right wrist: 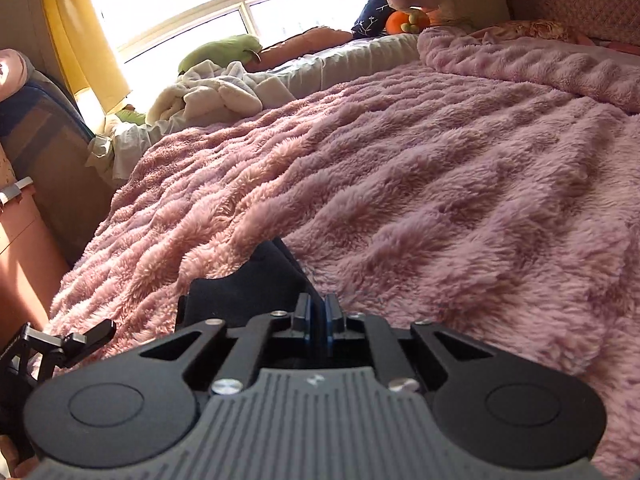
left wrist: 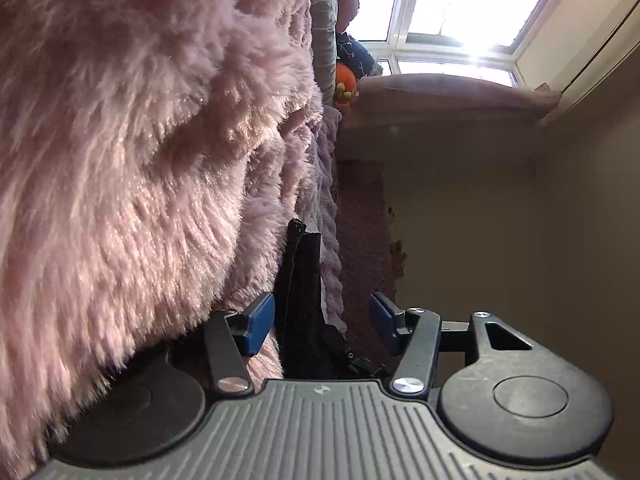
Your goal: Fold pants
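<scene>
The black pants (left wrist: pixel 300 292) hang as a narrow dark strip against the pink fluffy blanket (left wrist: pixel 120 140) in the left wrist view, which is rolled on its side. My left gripper (left wrist: pixel 322 320) is open, and the strip runs between its blue pads (left wrist: pixel 260 320) with a clear gap on the far side. In the right wrist view a dark fold of the pants (right wrist: pixel 248 284) lies on the blanket (right wrist: pixel 400 180) just ahead and left of my right gripper (right wrist: pixel 318 312). Its blue pads (right wrist: pixel 306 316) stand almost together, a slim gap between them. The pants' edge reaches their tips; whether it is pinched is hidden.
The blanket covers a wide bed. White towels (right wrist: pixel 208 92) and a green cushion (right wrist: pixel 220 50) lie along the window side, an orange soft toy (right wrist: pixel 404 20) farther back. A dark case (right wrist: pixel 44 132) and an orange cabinet (right wrist: pixel 24 248) stand left of the bed. Black hardware (right wrist: pixel 80 336) juts in at lower left.
</scene>
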{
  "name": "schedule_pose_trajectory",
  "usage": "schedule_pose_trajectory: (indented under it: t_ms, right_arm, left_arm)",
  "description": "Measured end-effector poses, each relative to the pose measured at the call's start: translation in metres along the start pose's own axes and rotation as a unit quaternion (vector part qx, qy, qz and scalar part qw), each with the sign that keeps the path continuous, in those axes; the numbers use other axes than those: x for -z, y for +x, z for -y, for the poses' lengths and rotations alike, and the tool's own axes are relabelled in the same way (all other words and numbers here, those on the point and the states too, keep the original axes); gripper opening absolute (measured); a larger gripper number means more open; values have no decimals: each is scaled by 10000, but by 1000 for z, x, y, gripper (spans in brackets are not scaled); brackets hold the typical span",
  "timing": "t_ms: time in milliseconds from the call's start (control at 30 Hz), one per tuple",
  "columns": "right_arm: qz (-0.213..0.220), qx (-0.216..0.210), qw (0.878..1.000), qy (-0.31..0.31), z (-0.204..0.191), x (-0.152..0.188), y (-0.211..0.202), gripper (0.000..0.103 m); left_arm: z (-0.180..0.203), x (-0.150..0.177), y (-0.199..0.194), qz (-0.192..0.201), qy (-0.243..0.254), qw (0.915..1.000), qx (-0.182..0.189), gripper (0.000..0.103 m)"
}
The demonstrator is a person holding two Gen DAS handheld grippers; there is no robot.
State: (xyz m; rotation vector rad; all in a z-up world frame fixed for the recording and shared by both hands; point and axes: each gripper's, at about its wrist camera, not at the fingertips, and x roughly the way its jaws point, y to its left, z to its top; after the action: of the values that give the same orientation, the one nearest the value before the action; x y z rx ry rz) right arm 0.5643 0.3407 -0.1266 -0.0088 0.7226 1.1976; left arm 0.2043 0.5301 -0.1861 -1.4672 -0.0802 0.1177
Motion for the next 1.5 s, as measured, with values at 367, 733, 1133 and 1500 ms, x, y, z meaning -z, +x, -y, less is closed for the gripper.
schedule_pose_trajectory:
  t_ms: [367,733,1133,1500]
  right_arm:
    - [15,-148,9739,-2265,-108,17,-26,41]
    - [-820,1314,9079,-3895,-140,106,-95,42]
    - [-174,2933,7830,-5482,-154,175,-84,24]
    - [14,3123,7387,-5973,-172,163,-27,8]
  left_arm:
    - [-11,-6,-6,-13,-271,9990,346,64]
    - [-14,-6,-6,-5,-287,9989,364,64]
    - [-14,-8,-7,6,-299,9989,356,64]
    - [-25,-12,-13,42,-560,9971,504,64]
